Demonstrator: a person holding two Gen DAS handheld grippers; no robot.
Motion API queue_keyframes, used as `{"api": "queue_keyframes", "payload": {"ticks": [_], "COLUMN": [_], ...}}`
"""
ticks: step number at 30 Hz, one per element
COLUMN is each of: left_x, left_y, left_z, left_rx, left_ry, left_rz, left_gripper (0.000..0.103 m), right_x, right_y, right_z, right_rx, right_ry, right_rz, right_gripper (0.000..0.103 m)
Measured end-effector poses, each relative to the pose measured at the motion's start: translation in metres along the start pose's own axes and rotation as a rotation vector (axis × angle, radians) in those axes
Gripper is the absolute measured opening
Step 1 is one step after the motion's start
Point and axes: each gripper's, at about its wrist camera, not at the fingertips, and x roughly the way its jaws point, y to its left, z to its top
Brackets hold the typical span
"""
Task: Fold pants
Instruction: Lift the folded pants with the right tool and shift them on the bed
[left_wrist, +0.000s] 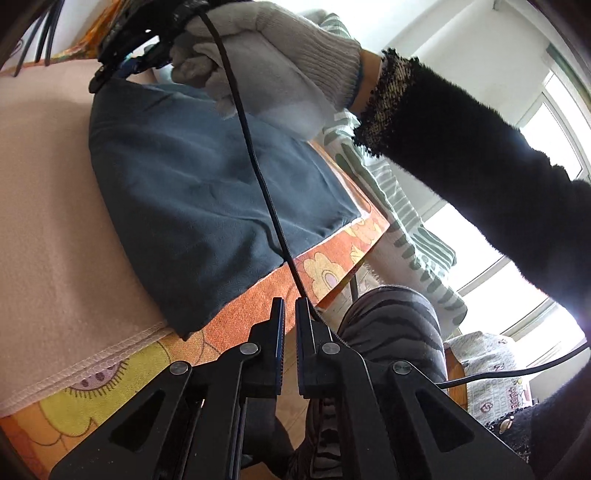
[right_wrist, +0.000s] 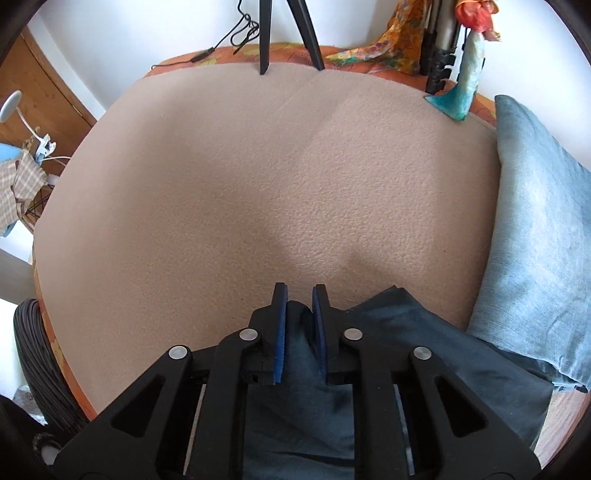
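Note:
The dark blue-grey pants (left_wrist: 207, 206) lie folded on a beige blanket (left_wrist: 48, 206) near the table's edge. My left gripper (left_wrist: 290, 310) is off the table's edge, its jaws nearly shut with nothing between them. My right gripper (right_wrist: 300, 295) is shut on a fold of the pants (right_wrist: 299, 325), whose cloth runs back under it. In the left wrist view the right gripper (left_wrist: 122, 62) shows at the pants' far corner, held by a white-gloved hand (left_wrist: 266, 62).
The beige blanket (right_wrist: 258, 177) covers an orange flowered tablecloth (left_wrist: 325, 266). A light blue cushion (right_wrist: 539, 229) lies at the right. Tripod legs (right_wrist: 266, 37) and a figurine (right_wrist: 465, 85) stand at the back. A black cable (left_wrist: 255, 166) crosses the left view.

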Motion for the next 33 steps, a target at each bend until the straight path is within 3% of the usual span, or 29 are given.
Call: {"api": "queue_keyframes", "payload": {"ticks": [5,7,8,9,12,15,20,26,33], "left_x": [-0.023,-0.033,-0.039,-0.044,-0.056,-0.056,-0.046,-0.022,0.002], "left_y": [0.004,0.008,0.011,0.015,0.031,0.047,0.076,0.093,0.102], "left_z": [0.012,0.015,0.017,0.019,0.029,0.04,0.063,0.085,0.099], "left_rx": [0.0,-0.001,-0.009,-0.02,-0.058,-0.112,-0.218,-0.26,-0.276], "left_ry": [-0.033,-0.047,-0.056,-0.068,-0.094,-0.106,-0.103,-0.083,-0.05], "left_rz": [0.026,0.042,0.047,0.049,0.049,0.05,0.014,0.021,0.048], "left_gripper": [0.02,0.034,0.053,0.064,0.064,0.065,0.065,0.065,0.065], "right_x": [-0.061,-0.087,-0.1,-0.112,-0.144,-0.165,-0.171,-0.153,-0.119], "right_y": [-0.021,-0.033,-0.04,-0.048,-0.076,-0.104,-0.152,-0.18,-0.182], "right_z": [-0.018,-0.033,-0.043,-0.052,-0.087,-0.125,-0.192,-0.246,-0.261], "right_rx": [0.09,0.136,0.164,0.189,0.283,0.372,0.512,0.633,0.645], "right_ry": [-0.137,-0.192,-0.217,-0.237,-0.292,-0.318,-0.267,-0.248,-0.221], "right_rz": [0.035,0.029,0.031,0.039,0.034,0.014,0.003,0.15,0.3], "right_gripper": [0.045,0.055,0.057,0.062,0.077,0.083,0.085,0.085,0.085]}}
